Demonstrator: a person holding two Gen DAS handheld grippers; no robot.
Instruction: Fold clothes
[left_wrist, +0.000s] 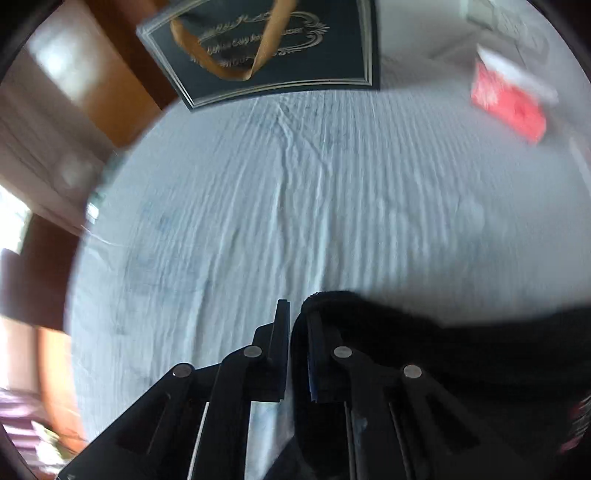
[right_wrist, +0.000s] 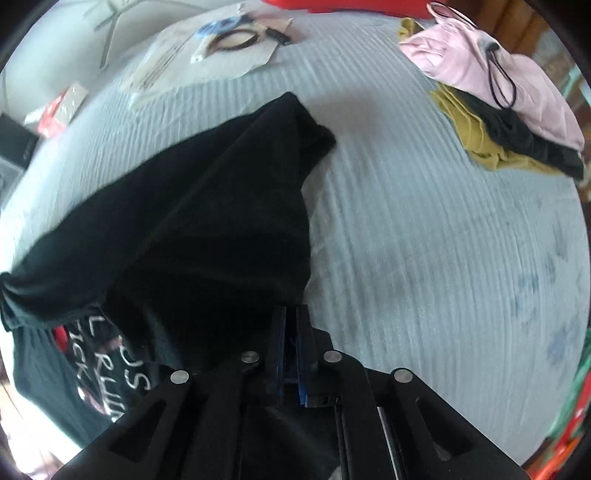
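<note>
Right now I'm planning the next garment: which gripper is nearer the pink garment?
Right. The right gripper sees the pink garment ahead to its right; the left gripper's view doesn't show it.

Clothes pile (right_wrist: 509, 122) on ribbed bedspread (right_wrist: 424, 229)

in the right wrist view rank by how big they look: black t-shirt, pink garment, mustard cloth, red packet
1. black t-shirt, by far the largest, though it hangs close to the camera, which inflates it
2. pink garment
3. mustard cloth, partly hidden under the pink garment and a dark piece, so its true size is unsure
4. red packet, smallest
</note>
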